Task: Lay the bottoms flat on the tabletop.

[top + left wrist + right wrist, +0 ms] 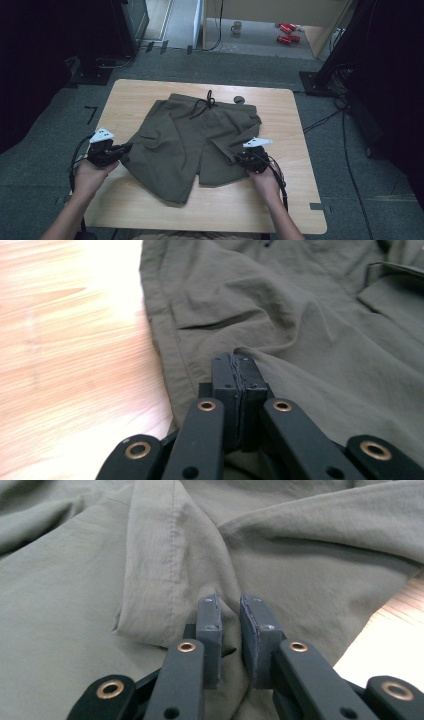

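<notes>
Olive-green shorts [195,140] lie spread on the wooden table [280,210], waistband and black drawstring [207,102] at the far side. My left gripper [125,148] is at the left leg's outer edge. In the left gripper view its jaws [239,362] are pressed together, with a ridge of the shorts [300,315] running from their tips. My right gripper [239,157] rests on the right leg near the hem. In the right gripper view it [230,602] stands slightly open, a narrow gap between the pads over a fold of the shorts [75,580].
A small black round object [239,99] sits on the table beyond the waistband. Bare wood [75,365] lies left of the shorts and along the near edge. On the floor beyond are red cans [287,34], a mug [236,26], black stands and cables.
</notes>
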Motion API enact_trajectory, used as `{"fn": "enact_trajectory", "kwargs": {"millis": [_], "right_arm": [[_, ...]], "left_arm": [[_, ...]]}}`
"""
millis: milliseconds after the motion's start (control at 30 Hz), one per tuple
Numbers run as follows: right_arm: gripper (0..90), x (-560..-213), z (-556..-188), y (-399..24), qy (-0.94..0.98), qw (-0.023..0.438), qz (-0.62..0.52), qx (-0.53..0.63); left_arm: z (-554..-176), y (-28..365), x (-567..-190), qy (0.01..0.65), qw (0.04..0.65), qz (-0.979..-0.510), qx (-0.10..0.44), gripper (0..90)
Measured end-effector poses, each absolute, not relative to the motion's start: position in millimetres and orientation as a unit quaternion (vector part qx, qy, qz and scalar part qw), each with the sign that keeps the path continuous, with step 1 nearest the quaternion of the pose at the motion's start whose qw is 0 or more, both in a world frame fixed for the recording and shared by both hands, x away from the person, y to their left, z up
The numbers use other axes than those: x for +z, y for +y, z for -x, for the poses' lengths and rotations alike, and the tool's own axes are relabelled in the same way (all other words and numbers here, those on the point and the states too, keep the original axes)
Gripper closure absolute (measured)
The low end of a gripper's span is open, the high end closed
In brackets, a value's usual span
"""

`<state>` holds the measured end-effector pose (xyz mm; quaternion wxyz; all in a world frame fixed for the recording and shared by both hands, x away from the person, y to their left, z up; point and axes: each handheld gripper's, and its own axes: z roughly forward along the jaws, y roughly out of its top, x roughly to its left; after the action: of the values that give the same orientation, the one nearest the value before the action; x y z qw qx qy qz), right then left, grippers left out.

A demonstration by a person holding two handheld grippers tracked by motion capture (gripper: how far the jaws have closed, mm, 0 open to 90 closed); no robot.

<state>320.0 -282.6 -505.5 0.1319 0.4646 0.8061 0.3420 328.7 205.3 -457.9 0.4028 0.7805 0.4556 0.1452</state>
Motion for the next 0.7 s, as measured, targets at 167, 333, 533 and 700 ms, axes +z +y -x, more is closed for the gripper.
{"fn": "enact_trajectory", "kwargs": {"millis": [167,333,533,700], "right_arm": [[80.5,-508,-324,-283,0.805,0.145,-0.463,0.341],[80.8,-510,-329,-284,0.8,0.158,-0.466,0.344],[80.9,-509,-347,-288,0.792,0.161,-0.48,0.341],[80.9,-511,-369,-291,0.783,0.166,-0.49,0.345]], "left_arm": [[-333,221,-466,0.476,0.392,-0.773,0.146,90.0],[-341,224,-475,0.486,0.385,-0.772,0.139,90.0],[-361,217,-483,0.492,0.376,-0.772,0.139,89.8],[-380,213,-491,0.504,0.373,-0.766,0.144,89.6]]}}
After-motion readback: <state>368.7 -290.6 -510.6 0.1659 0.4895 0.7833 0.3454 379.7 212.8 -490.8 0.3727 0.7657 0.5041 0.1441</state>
